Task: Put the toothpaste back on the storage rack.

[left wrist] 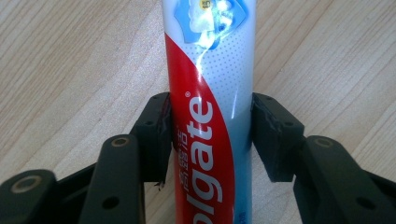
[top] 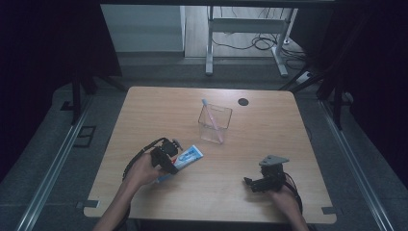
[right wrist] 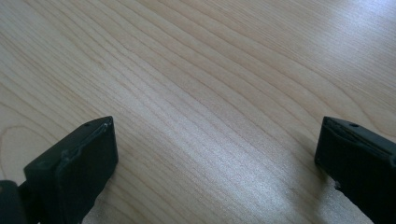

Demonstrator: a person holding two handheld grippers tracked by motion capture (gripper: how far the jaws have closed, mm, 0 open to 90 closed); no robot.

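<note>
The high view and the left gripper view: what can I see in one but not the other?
High view: a clear plastic box with a toothbrush leaning in it, and the right gripper resting apart with nothing between its jaws. Left gripper view: the red Colgate lettering and both black pads touching the tube's sides. Shared: the toothpaste tube, the left gripper around it, and the wooden table.

Colgate toothpaste tube, red, white and blue; lying flat on wood, slanted, left of centre in lower half of high view.
</note>
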